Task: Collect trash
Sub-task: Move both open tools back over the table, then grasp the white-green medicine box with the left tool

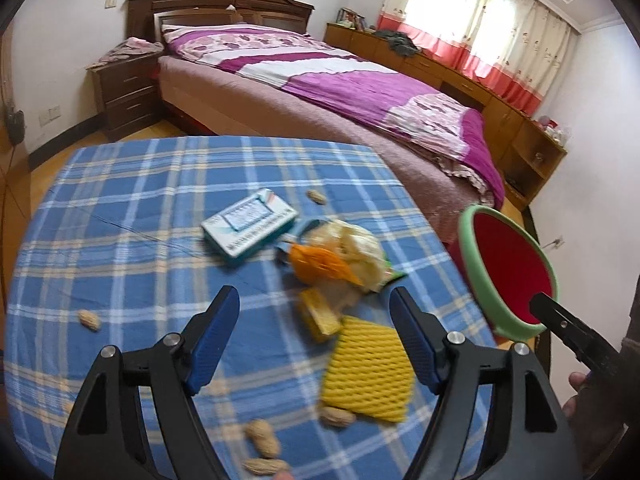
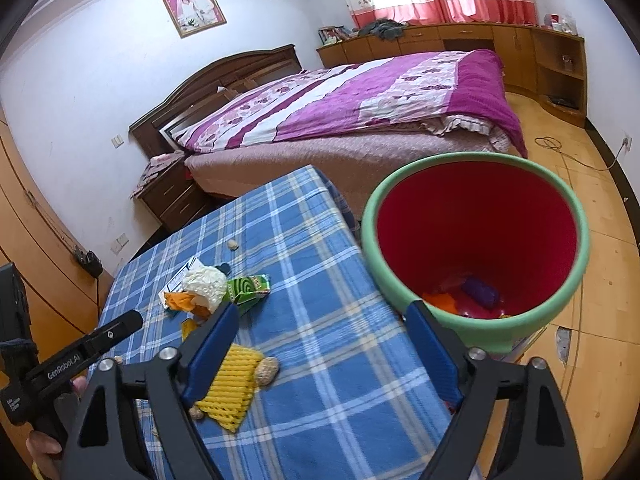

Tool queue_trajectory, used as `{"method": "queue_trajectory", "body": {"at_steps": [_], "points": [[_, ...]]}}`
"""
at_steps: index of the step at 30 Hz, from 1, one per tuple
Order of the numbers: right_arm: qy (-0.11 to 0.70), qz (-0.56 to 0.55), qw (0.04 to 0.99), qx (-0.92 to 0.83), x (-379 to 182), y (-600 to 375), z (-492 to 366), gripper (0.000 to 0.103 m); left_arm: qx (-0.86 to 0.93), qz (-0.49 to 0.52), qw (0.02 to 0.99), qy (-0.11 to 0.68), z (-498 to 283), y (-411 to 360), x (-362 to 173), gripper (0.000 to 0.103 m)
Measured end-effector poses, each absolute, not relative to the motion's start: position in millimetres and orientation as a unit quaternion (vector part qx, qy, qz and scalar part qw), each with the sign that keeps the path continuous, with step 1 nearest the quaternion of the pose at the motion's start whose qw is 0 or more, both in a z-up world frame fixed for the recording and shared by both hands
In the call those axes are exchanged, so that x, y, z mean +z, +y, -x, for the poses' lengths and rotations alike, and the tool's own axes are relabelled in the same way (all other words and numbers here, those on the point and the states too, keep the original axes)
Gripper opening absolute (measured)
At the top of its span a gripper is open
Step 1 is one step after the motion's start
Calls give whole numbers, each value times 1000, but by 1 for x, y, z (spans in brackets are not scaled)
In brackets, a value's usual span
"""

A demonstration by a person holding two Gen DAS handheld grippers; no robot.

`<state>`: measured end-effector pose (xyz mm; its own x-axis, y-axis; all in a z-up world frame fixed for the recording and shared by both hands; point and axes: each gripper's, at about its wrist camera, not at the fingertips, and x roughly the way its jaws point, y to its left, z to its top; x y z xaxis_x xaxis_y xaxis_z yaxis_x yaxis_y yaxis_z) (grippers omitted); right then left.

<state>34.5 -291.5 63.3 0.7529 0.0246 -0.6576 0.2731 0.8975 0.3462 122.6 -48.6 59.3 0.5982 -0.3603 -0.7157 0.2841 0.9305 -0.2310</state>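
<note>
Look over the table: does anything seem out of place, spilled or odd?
Yes. Litter is strewn over the blue plaid tablecloth: loose peanuts in their shells, a yellow foam fruit net, orange peel, a teal-and-white carton. The red bin with a green rim hangs beyond the table's edge.

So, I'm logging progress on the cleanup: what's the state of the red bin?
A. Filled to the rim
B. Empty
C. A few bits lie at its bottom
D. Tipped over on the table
C: in the right wrist view the bin holds only some orange and purple bits at its bottom.
</note>
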Motion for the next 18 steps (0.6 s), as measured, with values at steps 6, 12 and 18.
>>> {"method": "queue_trajectory", "body": {"at_steps": [6,12,18], "points": [[352,-214,909,-63,60,-281,-48,93,-158,38,899,406,-147,-32,56,77],[354,-210,909,-64,58,-279,-62,98,-141,32,902,407,-173,-25,52,78],[356,-214,907,-68,54,-285,-80,98,-143,29,894,423,-199,-26,40,78]]}}
